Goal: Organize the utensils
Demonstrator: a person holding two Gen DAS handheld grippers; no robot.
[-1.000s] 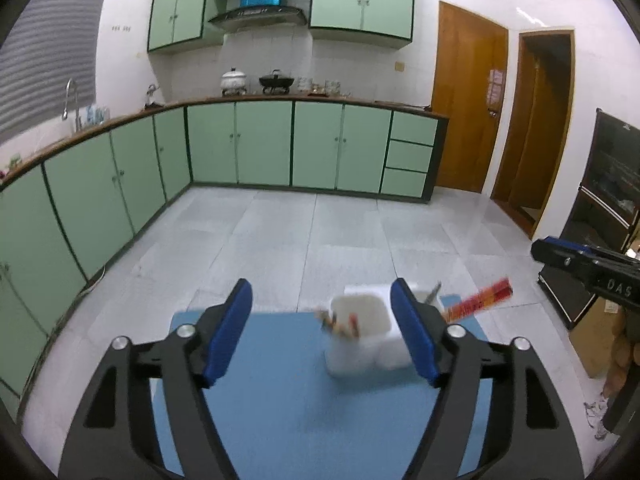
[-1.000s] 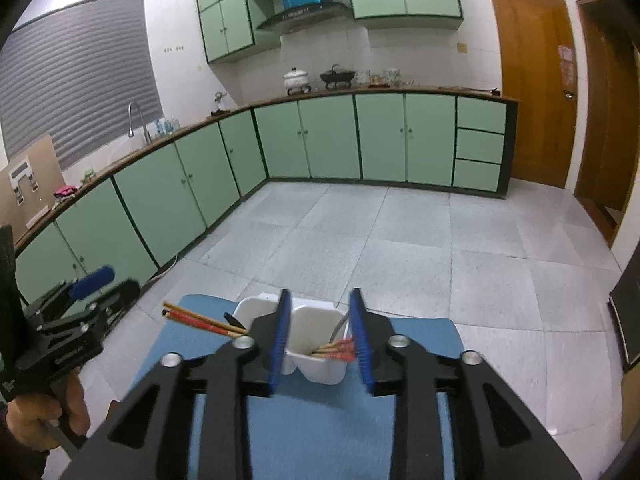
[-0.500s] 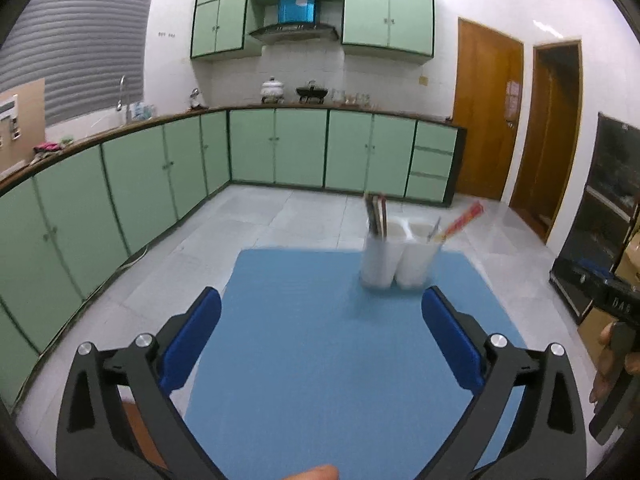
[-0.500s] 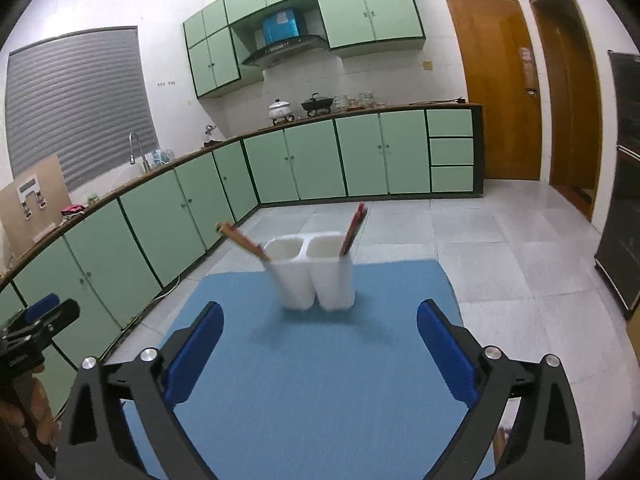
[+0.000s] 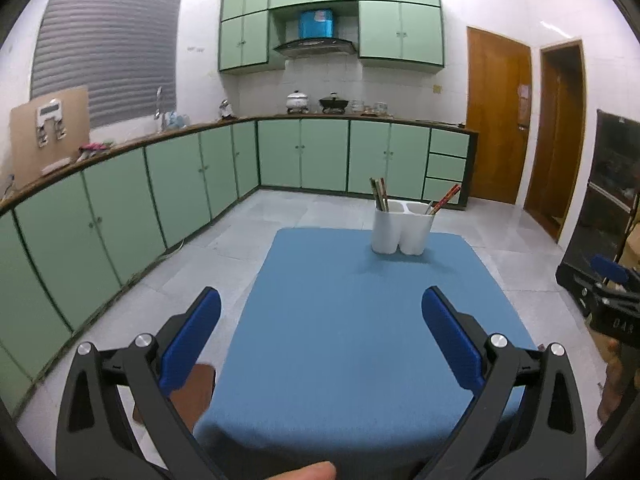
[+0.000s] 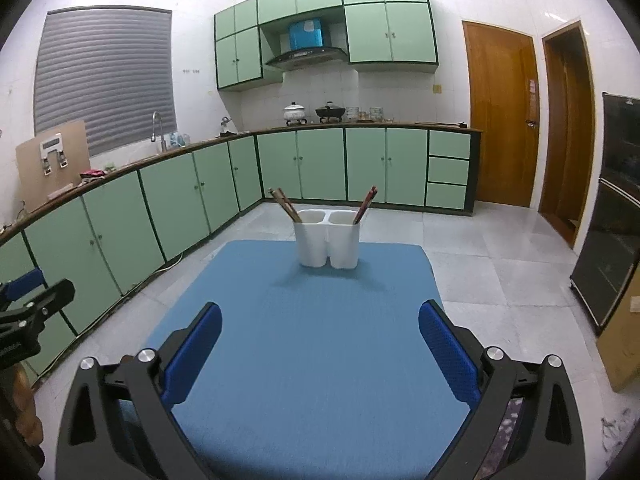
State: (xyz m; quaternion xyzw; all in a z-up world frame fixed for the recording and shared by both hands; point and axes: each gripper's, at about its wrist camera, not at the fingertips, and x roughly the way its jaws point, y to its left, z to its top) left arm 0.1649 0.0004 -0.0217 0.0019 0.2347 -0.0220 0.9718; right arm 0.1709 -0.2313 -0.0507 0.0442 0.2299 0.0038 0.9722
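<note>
A white two-compartment utensil holder (image 5: 401, 230) stands upright at the far end of the blue table mat (image 5: 360, 320); it also shows in the right wrist view (image 6: 326, 239). Brown chopsticks (image 6: 285, 205) lean in its left compartment, red chopsticks (image 6: 366, 204) in its right one. My left gripper (image 5: 320, 324) is open and empty, held back over the near part of the mat. My right gripper (image 6: 320, 336) is open and empty too, well short of the holder.
Green kitchen cabinets (image 6: 200, 192) run along the left and back walls. Wooden doors (image 6: 500, 120) are at the right, a dark cabinet (image 6: 612, 208) further right. Tiled floor surrounds the mat-covered table. A brown stool seat (image 5: 196, 392) shows by the table's left edge.
Both grippers opened wide and drew back from the holder. The red chopsticks the right gripper held now stand in the holder's right compartment. The holder looks smaller and farther.
</note>
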